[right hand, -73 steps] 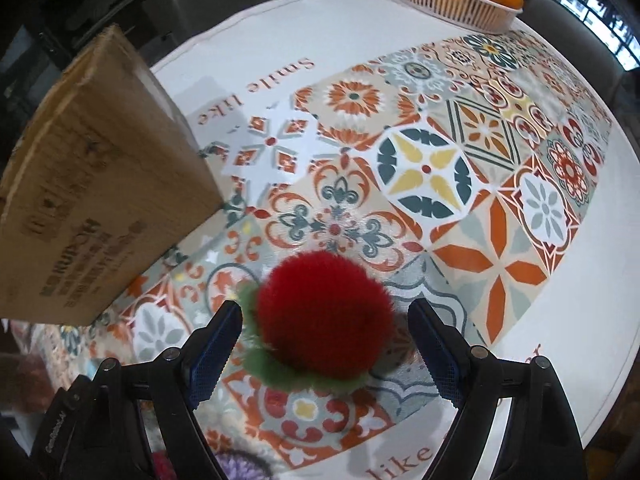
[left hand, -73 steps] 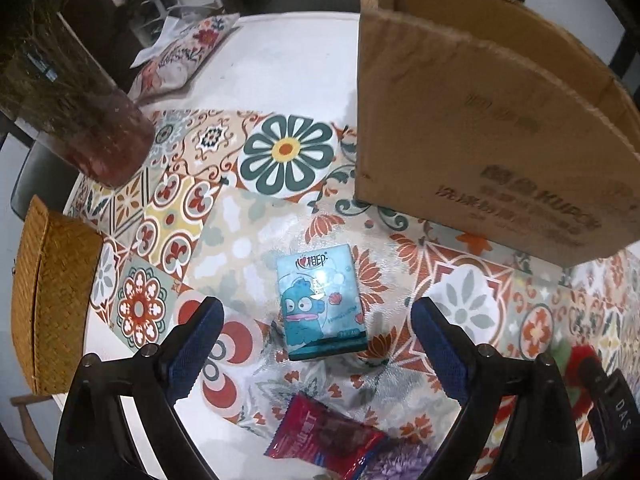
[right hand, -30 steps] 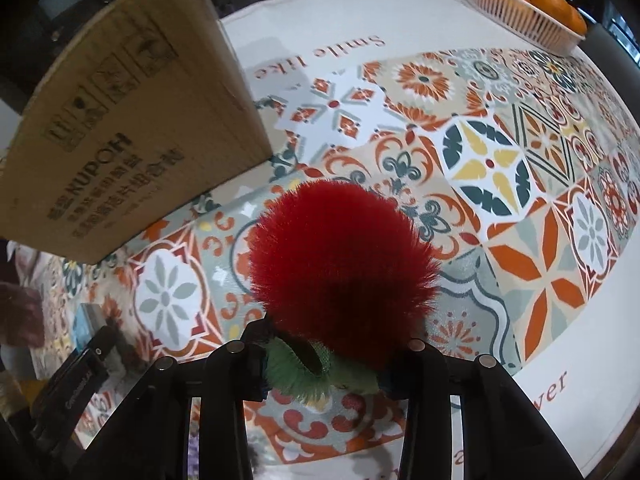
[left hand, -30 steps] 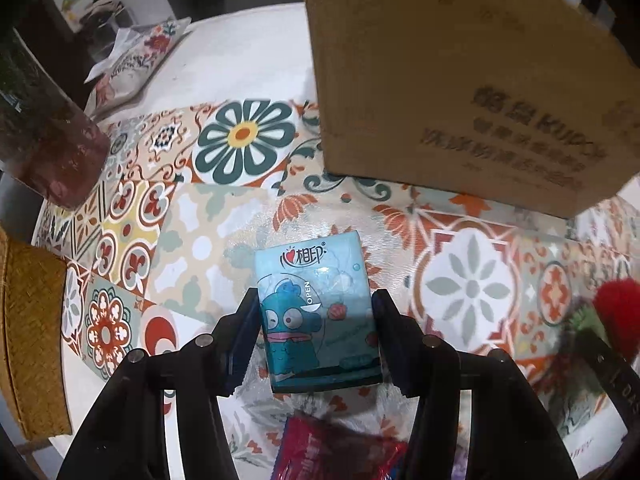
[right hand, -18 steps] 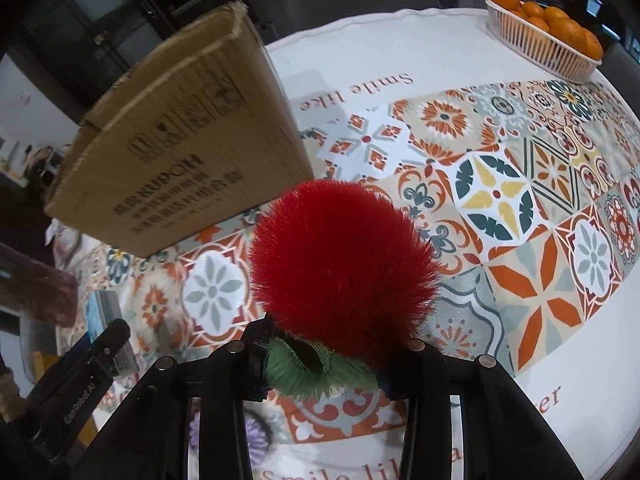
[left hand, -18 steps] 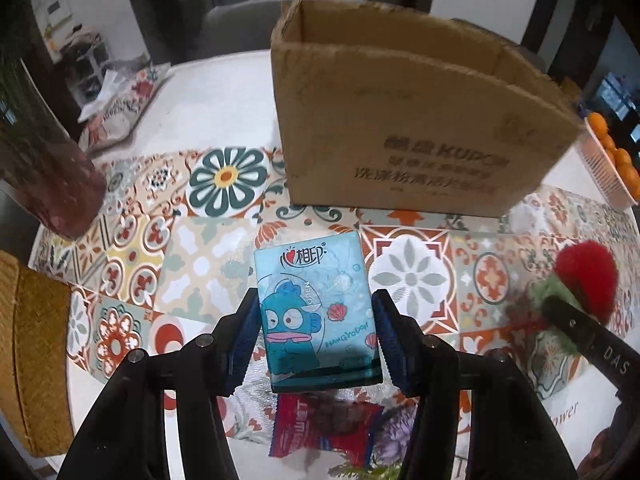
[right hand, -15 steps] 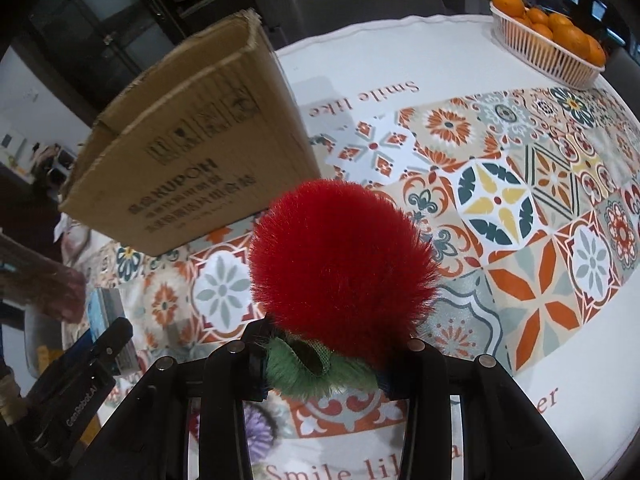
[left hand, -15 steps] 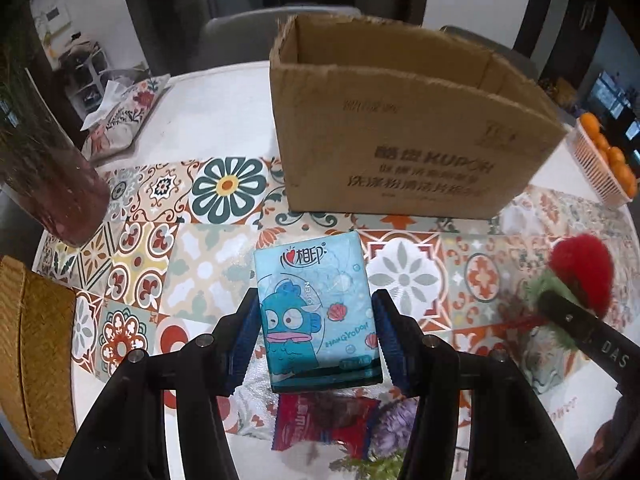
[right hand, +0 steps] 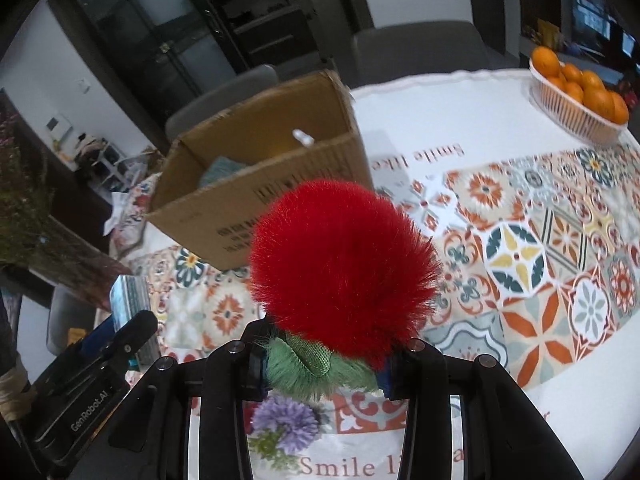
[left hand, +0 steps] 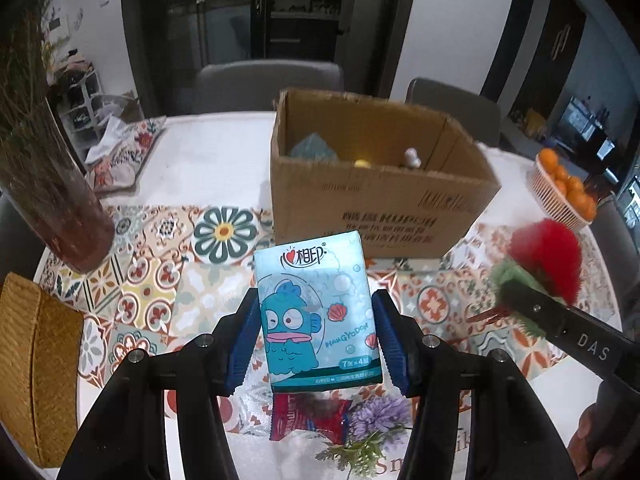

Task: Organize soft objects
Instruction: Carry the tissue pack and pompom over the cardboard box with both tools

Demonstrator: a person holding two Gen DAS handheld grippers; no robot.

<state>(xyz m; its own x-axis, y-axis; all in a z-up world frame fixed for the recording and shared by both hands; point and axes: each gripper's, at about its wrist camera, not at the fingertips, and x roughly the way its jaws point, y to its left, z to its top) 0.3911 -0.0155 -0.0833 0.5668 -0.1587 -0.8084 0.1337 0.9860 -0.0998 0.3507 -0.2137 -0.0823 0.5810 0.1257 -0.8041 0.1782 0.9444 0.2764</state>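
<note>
My left gripper point(left hand: 316, 332) clamps one blue cartoon tissue pack point(left hand: 316, 312); my right gripper point(right hand: 324, 356) clamps one fluffy red pompom point(right hand: 344, 268). One open cardboard box point(left hand: 376, 200) beyond.

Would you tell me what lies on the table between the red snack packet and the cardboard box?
Only bare patterned tablecloth; in the left wrist view the tissue pack is held above that stretch, not on it.

Basket of oranges point(right hand: 580, 92) at the surface's far right edge; dark vase point(left hand: 64, 208) and woven mat point(left hand: 36, 368) along its left edge.
</note>
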